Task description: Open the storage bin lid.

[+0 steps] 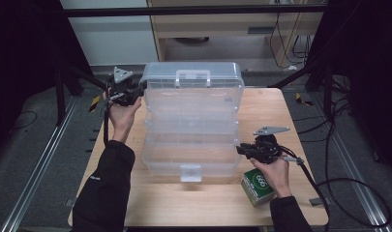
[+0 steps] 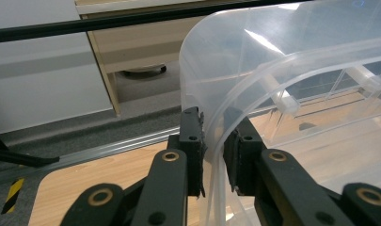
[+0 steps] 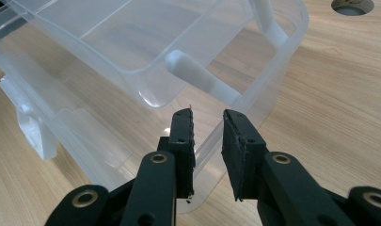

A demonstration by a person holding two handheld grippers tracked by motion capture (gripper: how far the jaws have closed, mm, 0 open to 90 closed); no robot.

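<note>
Two claws work a clear plastic storage box point(image 1: 191, 121) that stands with its tiers fanned open on a wooden desk point(image 1: 300, 121). At the box's far left corner, the left claw point(image 1: 135, 92) straddles the thin upright rim of the raised lid point(image 2: 235, 61), one pad outside the wall, one inside; the pads sit close against the plastic, though whether they press it cannot be told. Bare desk and dark floor lie open to that claw's outer side. The right claw point(image 3: 207, 141) sits at the near right edge of the lowest tier point(image 3: 254, 94), jaws narrowly parted, the tier's rim just beside the left pad and partly in the gap, not pinched. A white hinge arm point(image 3: 202, 77) crosses just ahead of its tips. Open desk stretches to that claw's outer side, and a green box point(image 1: 258, 186) lies close beneath the hand point(image 1: 273, 169) holding it.
</note>
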